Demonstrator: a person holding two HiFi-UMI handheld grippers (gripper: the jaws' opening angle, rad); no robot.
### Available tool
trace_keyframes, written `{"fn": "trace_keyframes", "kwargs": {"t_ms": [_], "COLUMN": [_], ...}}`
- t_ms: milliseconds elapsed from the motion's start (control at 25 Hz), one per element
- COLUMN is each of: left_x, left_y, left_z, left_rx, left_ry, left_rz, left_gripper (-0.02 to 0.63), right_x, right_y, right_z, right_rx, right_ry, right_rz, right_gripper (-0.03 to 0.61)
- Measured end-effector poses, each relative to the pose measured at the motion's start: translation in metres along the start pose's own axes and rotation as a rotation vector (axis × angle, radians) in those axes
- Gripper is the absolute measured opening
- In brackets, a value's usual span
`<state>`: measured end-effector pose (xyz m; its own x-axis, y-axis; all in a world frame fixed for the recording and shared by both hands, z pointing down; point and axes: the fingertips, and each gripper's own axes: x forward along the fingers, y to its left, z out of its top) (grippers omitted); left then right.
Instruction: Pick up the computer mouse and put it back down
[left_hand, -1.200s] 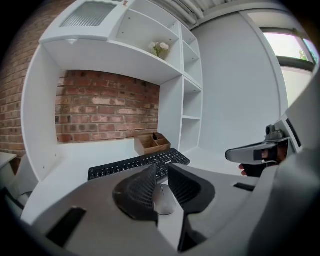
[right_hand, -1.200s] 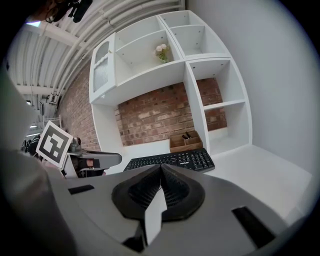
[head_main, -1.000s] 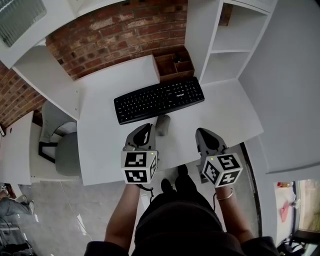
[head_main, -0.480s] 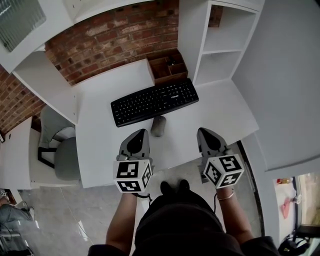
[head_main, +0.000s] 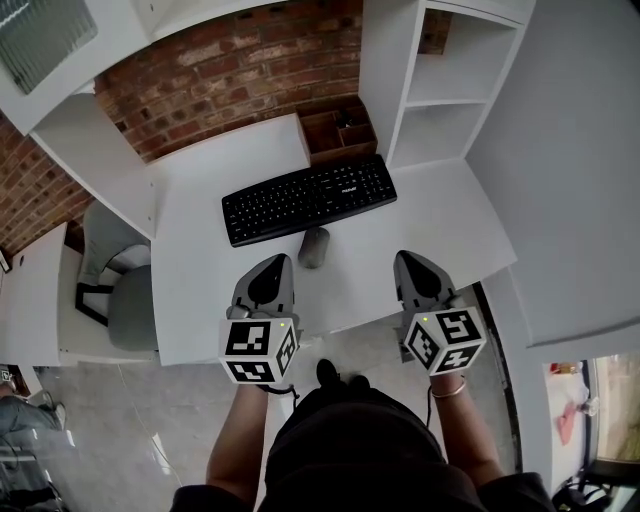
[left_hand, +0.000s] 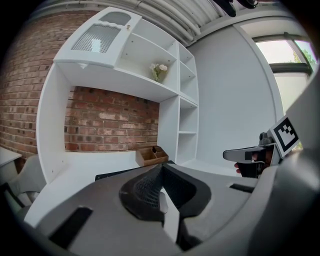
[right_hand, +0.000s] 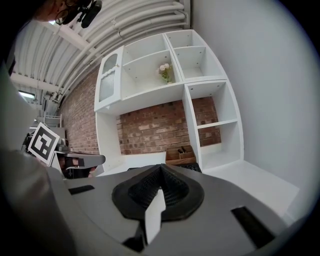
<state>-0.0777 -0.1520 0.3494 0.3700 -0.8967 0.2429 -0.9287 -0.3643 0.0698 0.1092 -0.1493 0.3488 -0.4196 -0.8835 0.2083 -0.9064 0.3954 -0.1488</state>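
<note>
- Lying flat on the white desk (head_main: 200, 270), the mouse (head_main: 313, 247) sits just on your side of the keyboard (head_main: 310, 200), close to the middle of its front edge.
- Neither of your tools touches it. It lies a little ahead of your left gripper (head_main: 279, 262) and slightly to that gripper's right, near but apart.
- Your right gripper (head_main: 406, 260) is farther off, on the mouse's other side, so the mouse lies between the two tools but nearer the left one.
- Your left gripper's jaws are pressed together, tip to tip, with nothing between them.
- Your right gripper's jaws are likewise closed on each other and hold nothing.
- Both tools hang side by side over the desk's near edge, pointing toward the back wall, and each shows at the edge of the other's view.
- Behind the keyboard, a wooden tray (head_main: 343, 133) stands against the brick wall (head_main: 220, 70).
- White shelves (head_main: 440, 90) rise at the desk's right, and a grey chair (head_main: 125, 300) stands off its left side.
- Flowers (left_hand: 159, 71) stand on an upper shelf.
</note>
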Motion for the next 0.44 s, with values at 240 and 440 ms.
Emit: {"fn": "trace_keyframes", "kwargs": {"t_ms": [240,440], "left_x": [-0.007,-0.013], "left_y": [-0.011,-0.018], "left_z": [0.0,0.0], "left_rx": [0.01,0.017], "left_ry": [-0.002,-0.001], "left_rz": [0.021,0.035], "left_gripper": [0.009,0.009], "right_x": [-0.012,-0.02], "right_y": [-0.005,-0.007], "right_z": [0.003,0.006], "right_rx": [-0.004,-0.014], "right_ry": [-0.006,-0.013], "right_rz": [0.02,0.034], "right_gripper": [0.003,0.003]}}
